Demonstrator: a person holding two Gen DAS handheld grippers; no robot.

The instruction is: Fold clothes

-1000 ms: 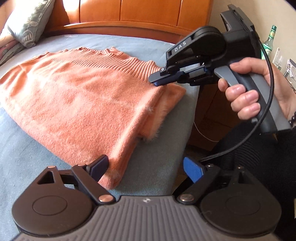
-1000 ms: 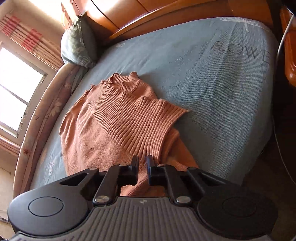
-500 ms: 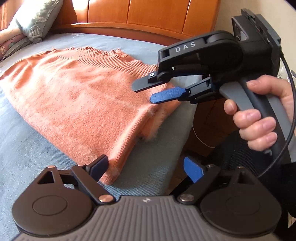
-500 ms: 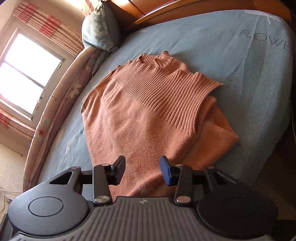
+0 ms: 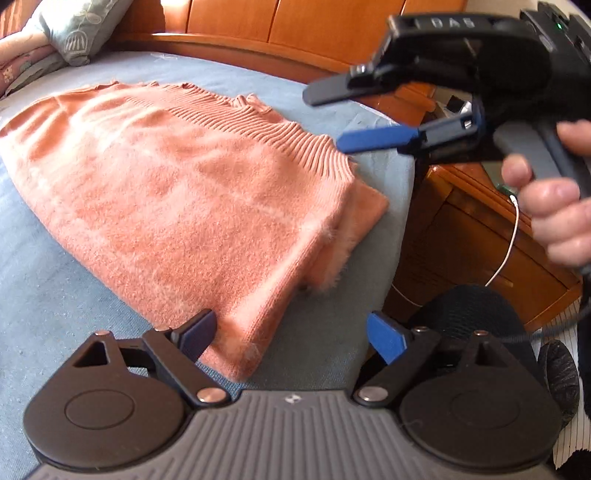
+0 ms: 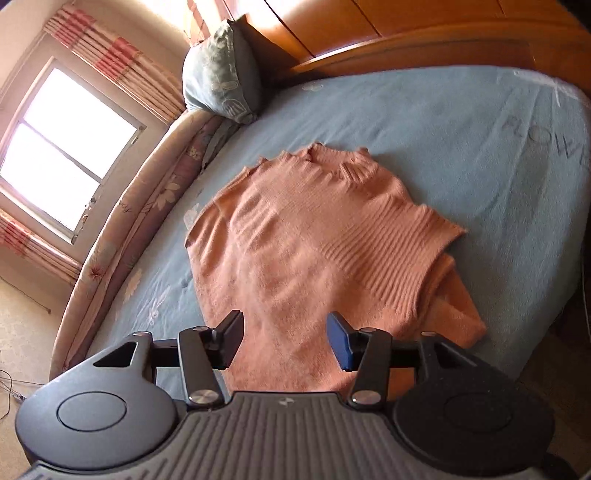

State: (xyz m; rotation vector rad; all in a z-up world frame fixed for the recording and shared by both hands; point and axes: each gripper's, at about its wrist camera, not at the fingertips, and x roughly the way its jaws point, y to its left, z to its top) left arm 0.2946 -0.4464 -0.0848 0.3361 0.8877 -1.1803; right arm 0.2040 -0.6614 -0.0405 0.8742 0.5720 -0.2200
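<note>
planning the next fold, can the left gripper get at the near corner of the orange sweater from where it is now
Probably yes. The left gripper is open and empty, and the orange sweater's near corner lies flat on the bed just ahead of its jaws. The right gripper hangs clear above the far edge.

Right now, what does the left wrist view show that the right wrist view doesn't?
Left wrist only: the right gripper seen from outside, open above the sweater's corner, the hand holding it, and a wooden nightstand. Right wrist only: the window and curtains. Both: the orange sweater lying on the blue bed, a pillow, the headboard.
</note>
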